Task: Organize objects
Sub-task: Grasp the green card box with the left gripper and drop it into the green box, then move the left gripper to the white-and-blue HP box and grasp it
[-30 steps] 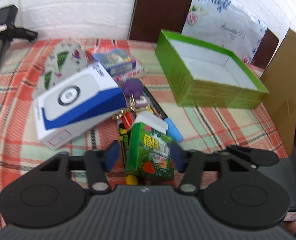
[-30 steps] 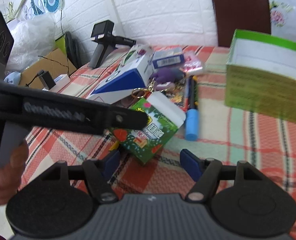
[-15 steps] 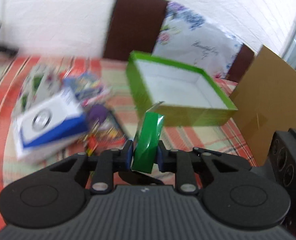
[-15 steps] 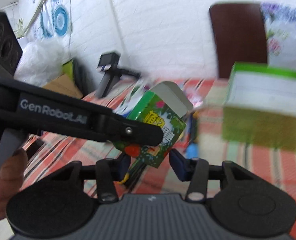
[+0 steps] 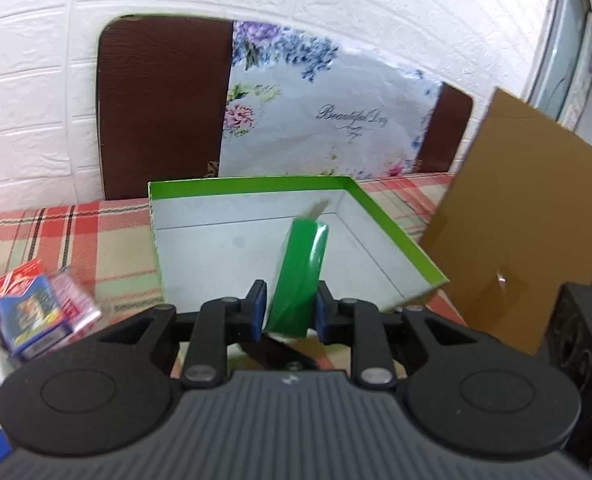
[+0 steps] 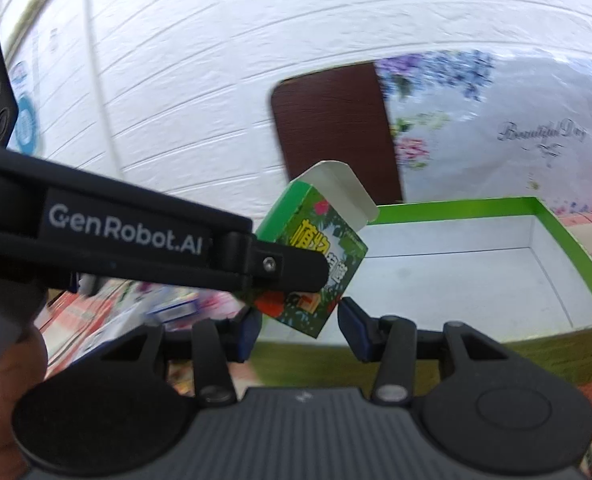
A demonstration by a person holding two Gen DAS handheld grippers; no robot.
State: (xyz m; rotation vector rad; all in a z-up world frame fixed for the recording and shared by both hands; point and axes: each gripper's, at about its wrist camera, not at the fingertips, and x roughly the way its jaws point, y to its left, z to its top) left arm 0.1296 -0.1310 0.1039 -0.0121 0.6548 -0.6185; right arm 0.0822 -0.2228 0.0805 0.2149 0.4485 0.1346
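My left gripper is shut on a small green card box with an open white flap and holds it in the air over the near wall of the open green tray box. In the right wrist view the same small green box hangs from the left gripper's finger, in front of the green tray box. My right gripper is open and empty, just below the held box, not touching it.
A blue and red card pack and other packets lie on the checked tablecloth at the left. A brown cardboard sheet stands at the right. A dark chair back and a floral bag stand behind the tray.
My left gripper closed on the small green box, lifted it off the table and carried it to the right, over the green tray box. My right gripper followed and rose with it.
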